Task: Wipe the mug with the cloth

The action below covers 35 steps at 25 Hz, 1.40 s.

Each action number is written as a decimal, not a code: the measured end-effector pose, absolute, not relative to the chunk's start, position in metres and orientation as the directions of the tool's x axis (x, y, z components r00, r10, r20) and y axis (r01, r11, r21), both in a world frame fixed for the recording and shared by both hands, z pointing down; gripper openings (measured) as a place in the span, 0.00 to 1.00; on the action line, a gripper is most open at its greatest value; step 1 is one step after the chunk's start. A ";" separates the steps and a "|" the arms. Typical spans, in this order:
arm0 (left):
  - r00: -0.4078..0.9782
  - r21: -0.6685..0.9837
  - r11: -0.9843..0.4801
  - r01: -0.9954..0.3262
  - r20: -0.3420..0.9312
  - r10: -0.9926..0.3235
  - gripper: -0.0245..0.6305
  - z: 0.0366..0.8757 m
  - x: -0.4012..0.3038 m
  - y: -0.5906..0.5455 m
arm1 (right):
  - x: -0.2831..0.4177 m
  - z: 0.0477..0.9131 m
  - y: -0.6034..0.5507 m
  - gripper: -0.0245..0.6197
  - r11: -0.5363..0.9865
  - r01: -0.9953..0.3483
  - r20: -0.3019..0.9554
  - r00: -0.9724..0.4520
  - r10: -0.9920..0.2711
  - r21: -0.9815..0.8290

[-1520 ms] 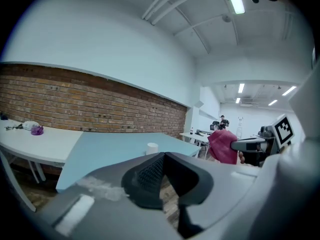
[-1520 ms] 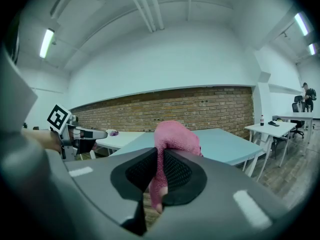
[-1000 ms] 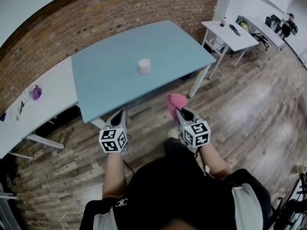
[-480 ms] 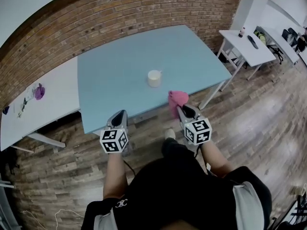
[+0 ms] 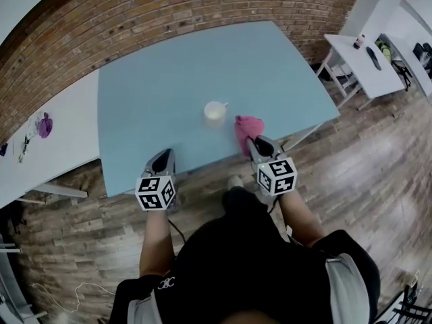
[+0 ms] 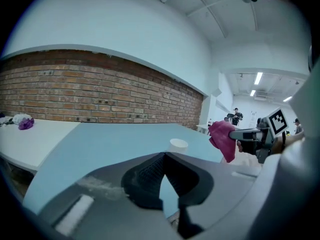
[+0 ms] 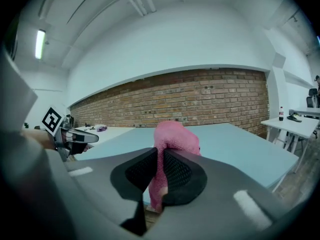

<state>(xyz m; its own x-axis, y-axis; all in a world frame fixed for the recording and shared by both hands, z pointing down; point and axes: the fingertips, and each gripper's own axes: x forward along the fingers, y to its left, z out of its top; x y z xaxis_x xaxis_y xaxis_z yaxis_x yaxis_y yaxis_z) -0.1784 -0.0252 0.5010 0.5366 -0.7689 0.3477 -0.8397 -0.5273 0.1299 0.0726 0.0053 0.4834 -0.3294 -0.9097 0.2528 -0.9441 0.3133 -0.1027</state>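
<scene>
No legible word, number or brand name anywhere in these views. Only black-and-white square marker patterns, coded blocks without letters or digits, on the faces of the white cube (image 5: 156,192) of the left gripper (image 5: 162,159) and of the matching white cube (image 5: 277,176) of the right gripper (image 5: 253,142). A small white emblem (image 5: 167,283) on the person's black top and whatever label sits on the small dark bottle (image 5: 362,41) on the far white desk, both too small to read.
</scene>
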 end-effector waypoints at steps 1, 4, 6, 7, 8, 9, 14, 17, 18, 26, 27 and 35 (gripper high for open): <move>0.534 0.133 -0.524 -0.841 0.359 -0.765 0.04 0.506 -0.175 -0.031 | 0.077 0.489 -0.001 0.09 0.313 -0.943 0.266 -0.332 -0.905 -0.110; 0.521 0.147 -0.508 -0.849 0.391 -0.759 0.04 0.516 -0.163 -0.047 | 0.089 0.501 -0.018 0.09 0.334 -0.935 0.315 -0.355 -0.880 -0.120; 0.515 0.154 -0.500 -0.852 0.409 -0.753 0.04 0.519 -0.154 -0.056 | 0.093 0.505 -0.030 0.09 0.357 -0.926 0.349 -0.378 -0.858 -0.125; 0.517 0.157 -0.501 -0.851 0.415 -0.749 0.04 0.520 -0.149 -0.063 | 0.096 0.507 -0.037 0.09 0.368 -0.921 0.361 -0.389 -0.847 -0.130; 0.522 0.160 -0.505 -0.848 0.419 -0.743 0.04 0.521 -0.143 -0.069 | 0.098 0.509 -0.045 0.09 0.380 -0.915 0.373 -0.403 -0.836 -0.136; 0.526 0.162 -0.510 -0.845 0.424 -0.737 0.04 0.522 -0.136 -0.074 | 0.099 0.511 -0.051 0.09 0.395 -0.908 0.387 -0.418 -0.822 -0.141; 0.527 0.169 -0.515 -0.840 0.482 -0.700 0.04 0.535 -0.112 -0.078 | 0.100 0.529 -0.065 0.09 0.477 -0.860 0.478 -0.500 -0.722 -0.179; 0.510 0.168 -0.499 -0.850 0.499 -0.701 0.04 0.536 -0.109 -0.085 | 0.093 0.539 -0.074 0.09 0.535 -0.823 0.517 -0.548 -0.657 -0.192; 0.506 0.173 -0.491 -0.854 0.499 -0.704 0.04 0.536 -0.108 -0.085 | 0.090 0.543 -0.076 0.09 0.561 -0.806 0.528 -0.565 -0.634 -0.190; 0.517 0.203 -0.490 -0.848 0.527 -0.675 0.04 0.552 -0.100 -0.084 | 0.073 0.559 -0.089 0.09 0.663 -0.739 0.574 -0.596 -0.562 -0.118; 0.517 0.207 -0.488 -0.848 0.526 -0.675 0.04 0.553 -0.100 -0.085 | 0.072 0.559 -0.091 0.09 0.666 -0.736 0.577 -0.596 -0.558 -0.117; 0.544 0.217 -0.520 -0.826 0.548 -0.635 0.04 0.564 -0.093 -0.097 | 0.068 0.548 -0.100 0.09 0.680 -0.730 0.585 -0.584 -0.563 -0.074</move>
<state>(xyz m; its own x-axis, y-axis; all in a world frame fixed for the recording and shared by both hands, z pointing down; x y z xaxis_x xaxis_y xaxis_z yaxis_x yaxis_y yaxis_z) -0.0927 -0.0975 0.5639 0.5444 -0.6348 0.5483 -0.8258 -0.5205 0.2173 0.0676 -0.1002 0.5483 -0.5835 -0.5633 0.5849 -0.7299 0.6796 -0.0736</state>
